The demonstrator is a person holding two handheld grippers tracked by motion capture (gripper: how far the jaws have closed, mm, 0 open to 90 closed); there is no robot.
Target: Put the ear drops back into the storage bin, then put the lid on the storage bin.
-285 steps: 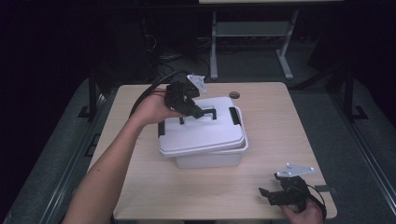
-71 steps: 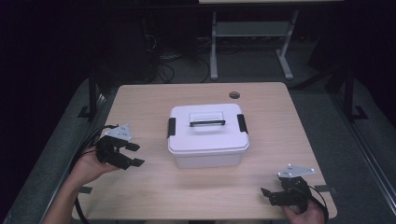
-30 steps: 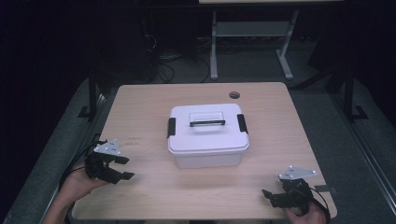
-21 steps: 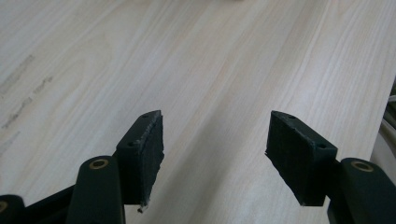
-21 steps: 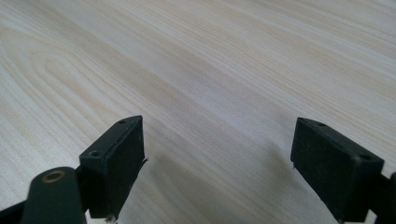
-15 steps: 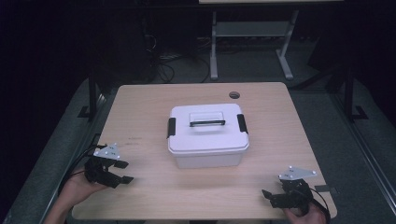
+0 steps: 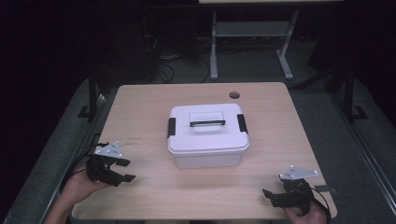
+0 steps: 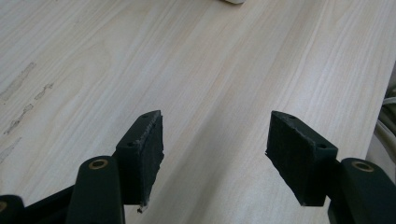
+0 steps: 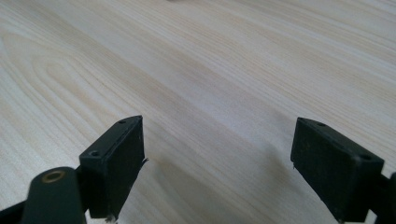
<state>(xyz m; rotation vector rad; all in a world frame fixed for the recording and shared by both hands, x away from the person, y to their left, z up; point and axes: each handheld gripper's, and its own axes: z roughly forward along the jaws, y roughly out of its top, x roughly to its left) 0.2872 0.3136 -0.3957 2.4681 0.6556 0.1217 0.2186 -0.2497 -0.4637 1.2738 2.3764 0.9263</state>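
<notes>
The white lidded storage box (image 7: 208, 135) sits mid-tabletop (image 7: 140, 107), lid on; the left gripper (image 7: 125, 170) and right gripper (image 7: 267, 195) rest well apart from it, jaws wide, nothing between them

One table (image 7: 154, 107) stands in the high view. One white box (image 7: 208, 140) sits on it, with one lid, one handle (image 7: 207, 122) on top and two black latches (image 7: 171, 127), one at each end. There are two grippers, the left gripper (image 7: 125, 170) and the right gripper (image 7: 270, 197), each with two jaws. One round hole (image 7: 234, 95) shows in the tabletop.
</notes>
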